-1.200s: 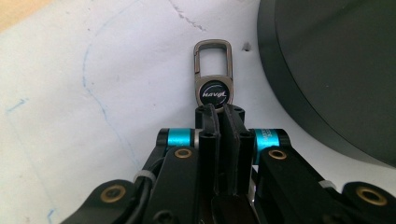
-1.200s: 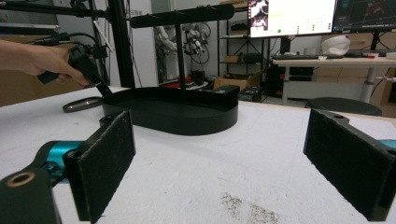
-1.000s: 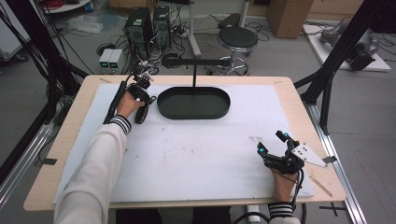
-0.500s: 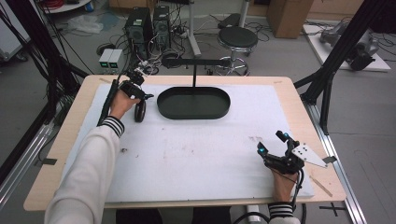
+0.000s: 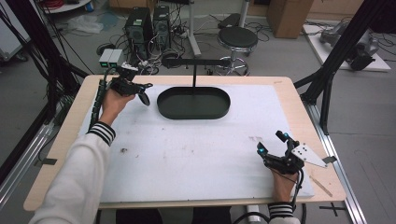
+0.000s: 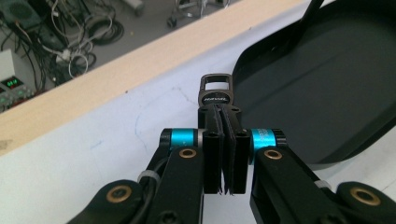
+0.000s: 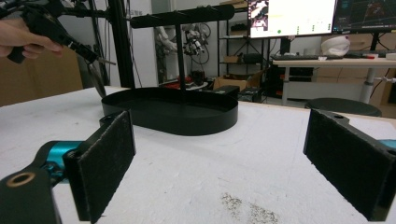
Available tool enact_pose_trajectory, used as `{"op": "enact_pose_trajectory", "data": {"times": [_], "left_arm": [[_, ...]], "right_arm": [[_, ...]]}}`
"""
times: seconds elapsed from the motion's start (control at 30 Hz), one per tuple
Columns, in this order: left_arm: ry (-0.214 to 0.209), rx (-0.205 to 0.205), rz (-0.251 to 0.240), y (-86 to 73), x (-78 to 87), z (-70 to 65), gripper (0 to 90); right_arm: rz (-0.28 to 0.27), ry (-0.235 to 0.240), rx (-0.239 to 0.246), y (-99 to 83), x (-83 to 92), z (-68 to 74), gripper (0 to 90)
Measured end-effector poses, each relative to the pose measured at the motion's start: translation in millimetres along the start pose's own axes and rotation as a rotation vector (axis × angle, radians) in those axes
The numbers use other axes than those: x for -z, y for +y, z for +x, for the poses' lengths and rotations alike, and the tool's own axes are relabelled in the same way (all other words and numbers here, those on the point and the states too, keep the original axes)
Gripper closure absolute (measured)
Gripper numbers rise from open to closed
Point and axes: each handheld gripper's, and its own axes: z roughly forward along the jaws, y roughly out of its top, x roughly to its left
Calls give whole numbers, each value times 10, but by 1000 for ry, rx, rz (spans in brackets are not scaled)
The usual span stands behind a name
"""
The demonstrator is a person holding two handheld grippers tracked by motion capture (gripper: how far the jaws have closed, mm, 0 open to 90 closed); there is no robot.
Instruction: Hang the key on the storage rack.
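My left gripper [image 5: 140, 89] hovers above the table's far left, just left of the black oval tray [image 5: 194, 103]. It is shut on a black strap with a metal buckle [image 6: 215, 89], and the strap [image 5: 145, 98] hangs down from the pads. From the tray rises a thin post with a crossbar [image 5: 196, 61]. Seen from the right gripper view, the left gripper [image 7: 88, 55] holds the strap [image 7: 97, 78] left of the tray [image 7: 173, 114] and below the crossbar [image 7: 182, 16]. My right gripper [image 5: 272, 143] rests open at the near right, nothing between its pads [image 7: 105, 163].
A white mat [image 5: 196, 154] covers the wooden table [image 5: 299, 98]. Black frame posts [image 5: 336, 60] stand at both far corners. On the floor beyond the table are a stool [image 5: 238, 38] and computer boxes with cables [image 5: 149, 25].
The left hand has risen and drawn back toward the far left, lifting the strap off the mat. The right hand has stayed still.
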Motion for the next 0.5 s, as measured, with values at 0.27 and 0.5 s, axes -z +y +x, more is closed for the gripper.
{"op": "enact_pose_trajectory", "data": {"times": [0.27,0.5], "left_arm": [[-4,8,-106,5,144,-81,873],[-18,-5,-190,67,281,-217,873]], "right_arm": [[0,0,0,0,0,0,81],[4,-2,1,1,0,4,81]]}}
